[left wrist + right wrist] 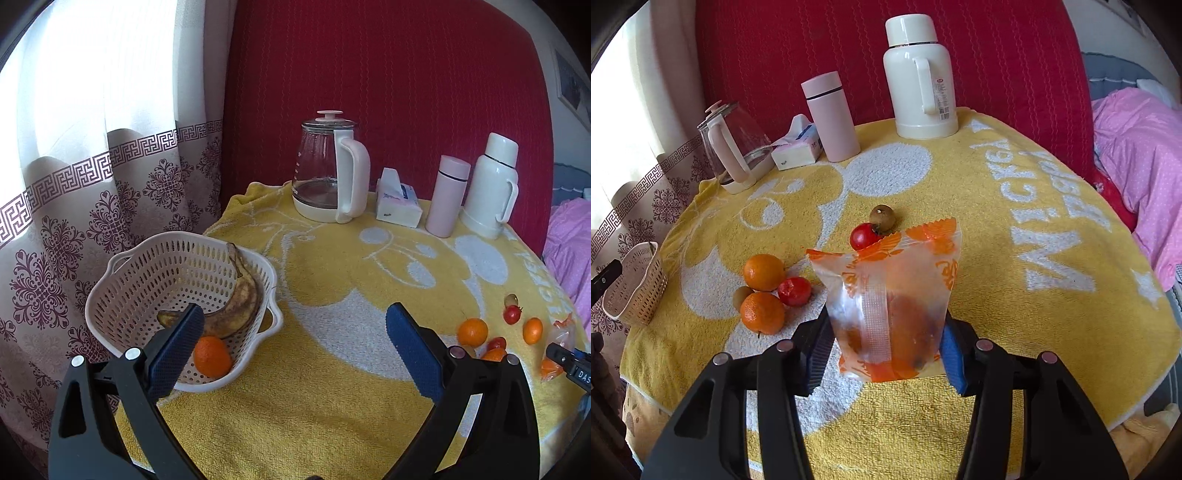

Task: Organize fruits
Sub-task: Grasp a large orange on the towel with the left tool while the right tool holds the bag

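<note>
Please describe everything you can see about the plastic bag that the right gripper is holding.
The plastic bag is a small clear pouch with orange printed patterns and zigzag-cut ends. A ribbed seal strip runs down its middle. It looks like thin, crinkled film, still sealed. An orange fruit shows dimly inside. It stands about upright, clamped at both sides near its lower end by the blue pads of the right gripper, above the yellow towel.

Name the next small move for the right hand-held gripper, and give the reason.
Probably carry the bagged fruit left toward the white basket. The right hand-held gripper is shut on the bag, and the basket already holds a banana and an orange.
</note>
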{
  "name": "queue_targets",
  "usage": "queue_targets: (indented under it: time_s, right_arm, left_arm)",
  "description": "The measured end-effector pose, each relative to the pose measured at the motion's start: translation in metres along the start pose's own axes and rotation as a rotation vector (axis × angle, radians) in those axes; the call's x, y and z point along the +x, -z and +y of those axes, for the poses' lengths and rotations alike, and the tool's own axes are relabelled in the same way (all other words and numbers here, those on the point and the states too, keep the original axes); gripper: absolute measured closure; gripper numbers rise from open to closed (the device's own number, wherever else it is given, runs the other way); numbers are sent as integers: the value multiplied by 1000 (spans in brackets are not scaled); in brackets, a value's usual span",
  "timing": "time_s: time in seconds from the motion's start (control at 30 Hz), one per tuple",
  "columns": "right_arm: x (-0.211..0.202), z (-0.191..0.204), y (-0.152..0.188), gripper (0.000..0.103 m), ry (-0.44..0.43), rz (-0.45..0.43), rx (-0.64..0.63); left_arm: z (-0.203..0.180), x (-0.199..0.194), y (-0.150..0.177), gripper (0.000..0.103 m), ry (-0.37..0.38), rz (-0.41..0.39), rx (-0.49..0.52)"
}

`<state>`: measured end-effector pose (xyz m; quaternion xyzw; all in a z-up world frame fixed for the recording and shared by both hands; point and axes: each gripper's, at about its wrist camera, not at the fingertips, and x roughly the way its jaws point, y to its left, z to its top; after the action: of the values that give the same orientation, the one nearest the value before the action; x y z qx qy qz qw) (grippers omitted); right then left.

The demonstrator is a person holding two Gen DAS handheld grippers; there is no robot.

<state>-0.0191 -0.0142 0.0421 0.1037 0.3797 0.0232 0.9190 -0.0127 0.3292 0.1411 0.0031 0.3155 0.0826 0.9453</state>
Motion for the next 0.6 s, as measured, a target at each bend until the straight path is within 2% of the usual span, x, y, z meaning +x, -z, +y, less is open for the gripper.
queue_targets:
  time_s: [0.33, 0.47, 0.6]
  right_arm:
    - [13, -13, 8, 52, -29, 15, 28]
    - [15, -17, 9, 51, -50, 17, 47]
    - [17, -18, 10, 50, -60, 20, 55]
  left_arm:
    - [-76, 35, 6, 3, 139, 112, 170]
    - [-102, 52, 8, 4, 213, 182, 196]
    - [-127, 67, 10, 12, 271, 239, 215]
